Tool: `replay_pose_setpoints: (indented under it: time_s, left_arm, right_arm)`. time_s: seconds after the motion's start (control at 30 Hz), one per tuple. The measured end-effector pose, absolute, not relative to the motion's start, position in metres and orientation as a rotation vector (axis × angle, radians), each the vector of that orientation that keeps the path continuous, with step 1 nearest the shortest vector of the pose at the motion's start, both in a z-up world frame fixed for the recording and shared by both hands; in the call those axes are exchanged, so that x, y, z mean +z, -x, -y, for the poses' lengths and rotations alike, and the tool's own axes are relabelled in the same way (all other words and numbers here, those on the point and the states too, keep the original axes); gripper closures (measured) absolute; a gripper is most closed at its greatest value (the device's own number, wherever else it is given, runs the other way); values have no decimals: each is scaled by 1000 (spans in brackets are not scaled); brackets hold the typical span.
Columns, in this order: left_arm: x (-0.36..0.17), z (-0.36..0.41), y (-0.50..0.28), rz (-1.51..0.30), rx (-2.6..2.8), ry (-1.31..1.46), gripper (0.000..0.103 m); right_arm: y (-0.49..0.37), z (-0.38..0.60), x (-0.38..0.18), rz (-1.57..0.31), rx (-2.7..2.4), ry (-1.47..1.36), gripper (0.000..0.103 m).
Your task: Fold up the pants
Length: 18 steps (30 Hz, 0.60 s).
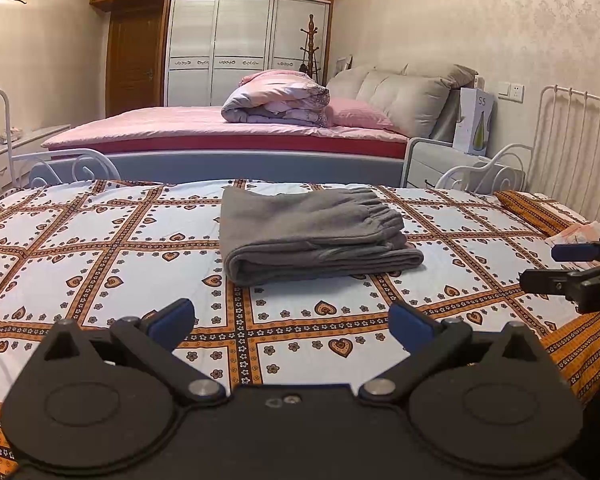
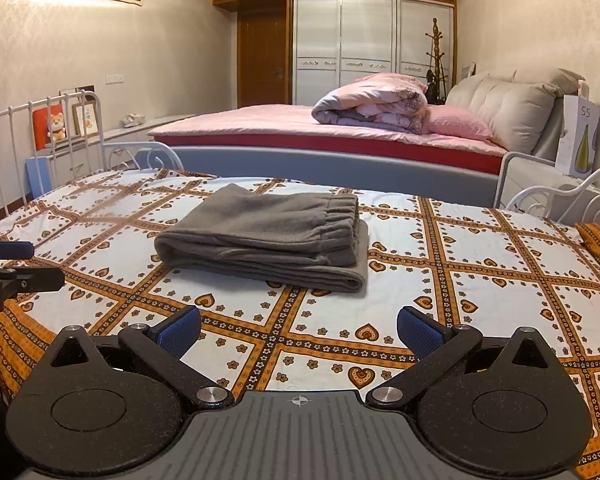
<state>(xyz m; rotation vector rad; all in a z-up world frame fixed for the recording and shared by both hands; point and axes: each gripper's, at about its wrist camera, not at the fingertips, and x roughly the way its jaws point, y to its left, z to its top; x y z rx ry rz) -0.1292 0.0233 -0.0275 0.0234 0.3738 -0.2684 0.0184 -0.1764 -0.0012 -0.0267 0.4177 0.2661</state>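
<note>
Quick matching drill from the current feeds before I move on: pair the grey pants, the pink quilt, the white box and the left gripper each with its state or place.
Things:
1. grey pants
2. pink quilt
3. white box
4. left gripper

States or places:
A. rolled into a bundle on the far bed
B. open, holding nothing
C. folded into a stack on the patterned sheet
D. upright on the nightstand by the headboard

Pairs: 1-C, 2-A, 3-D, 4-B
</note>
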Motion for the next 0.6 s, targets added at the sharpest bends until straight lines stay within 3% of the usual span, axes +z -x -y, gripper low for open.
replay_pose_setpoints:
  time_s: [0.6]
  left_arm:
    - [-28, -23, 131, -371, -274, -24, 6]
  right_arm:
    - [-18, 177, -2, -419, 272, 33, 0]
